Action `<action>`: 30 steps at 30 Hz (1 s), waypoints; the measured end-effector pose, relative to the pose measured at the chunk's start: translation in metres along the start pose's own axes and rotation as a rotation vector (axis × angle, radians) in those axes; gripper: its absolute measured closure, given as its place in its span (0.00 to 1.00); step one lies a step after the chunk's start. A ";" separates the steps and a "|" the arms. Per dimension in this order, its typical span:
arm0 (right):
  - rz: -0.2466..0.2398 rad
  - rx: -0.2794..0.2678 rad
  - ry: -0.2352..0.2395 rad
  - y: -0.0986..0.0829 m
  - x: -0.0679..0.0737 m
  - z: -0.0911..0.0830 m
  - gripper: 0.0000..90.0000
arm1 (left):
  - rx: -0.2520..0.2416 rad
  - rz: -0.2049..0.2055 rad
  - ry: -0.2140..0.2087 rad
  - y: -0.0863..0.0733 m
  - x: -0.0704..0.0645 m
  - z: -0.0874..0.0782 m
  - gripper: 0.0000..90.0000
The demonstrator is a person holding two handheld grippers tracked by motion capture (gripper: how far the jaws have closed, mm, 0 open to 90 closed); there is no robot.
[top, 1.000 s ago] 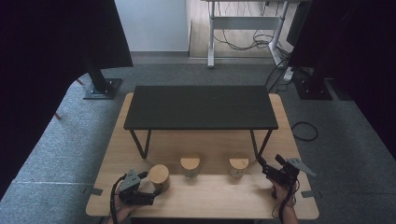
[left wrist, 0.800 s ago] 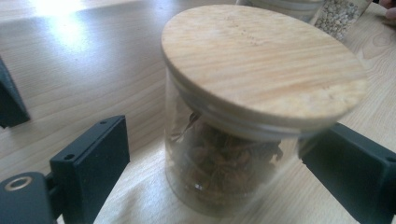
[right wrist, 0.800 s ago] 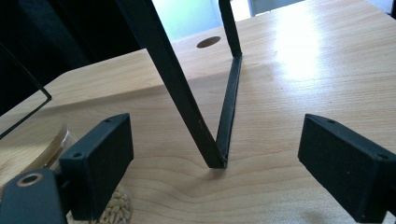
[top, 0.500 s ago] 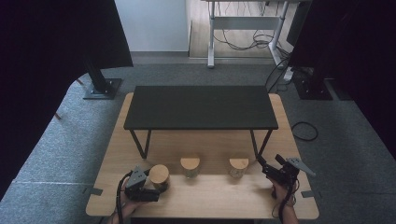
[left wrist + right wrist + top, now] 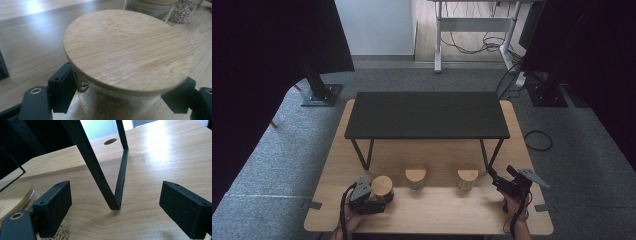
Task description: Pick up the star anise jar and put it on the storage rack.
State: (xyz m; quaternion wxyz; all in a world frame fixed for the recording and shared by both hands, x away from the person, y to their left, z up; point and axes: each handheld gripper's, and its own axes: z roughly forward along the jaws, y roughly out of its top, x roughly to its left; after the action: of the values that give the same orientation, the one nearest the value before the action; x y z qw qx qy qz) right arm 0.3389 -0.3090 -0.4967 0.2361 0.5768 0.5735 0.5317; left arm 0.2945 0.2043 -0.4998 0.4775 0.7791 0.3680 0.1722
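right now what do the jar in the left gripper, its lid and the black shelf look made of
Lid: pale wood, likely bamboo, matte, with fine straight grain. Jar: clear glass or plastic, contents showing through. Black shelf: matte black top on thin angled legs, probably painted metal, though the top could be coated board.

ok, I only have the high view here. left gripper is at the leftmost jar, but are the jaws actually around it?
Observer: Yes. In the left gripper view the left gripper has one jaw on each side of the glass of the leftmost jar, just under its bamboo lid.
Operator: Clamped?
Observer: Can't tell; both jaws sit close against the glass, contact unclear.
Operator: And the right one?
Observer: The right gripper is wide open, nothing between its jaws, facing the shelf leg.
Operator: What's in the right jar?
Observer: Pale seeds show at the base of the right jar.
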 end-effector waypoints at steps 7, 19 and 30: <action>0.000 0.000 0.002 0.000 0.000 0.000 0.12 | -0.005 0.011 0.021 -0.001 0.003 -0.002 0.27; 0.000 0.004 0.002 0.000 0.000 0.000 0.12 | -0.003 0.042 0.019 0.000 0.003 -0.006 0.27; 0.001 0.007 0.005 0.000 0.000 0.001 0.12 | -0.033 0.053 0.003 0.006 0.002 -0.018 0.27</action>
State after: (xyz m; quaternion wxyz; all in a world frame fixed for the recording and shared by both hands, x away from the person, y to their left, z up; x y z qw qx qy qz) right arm 0.3396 -0.3092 -0.4967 0.2325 0.5766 0.5756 0.5312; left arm 0.2873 0.2150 -0.4861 0.4852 0.7801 0.3451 0.1920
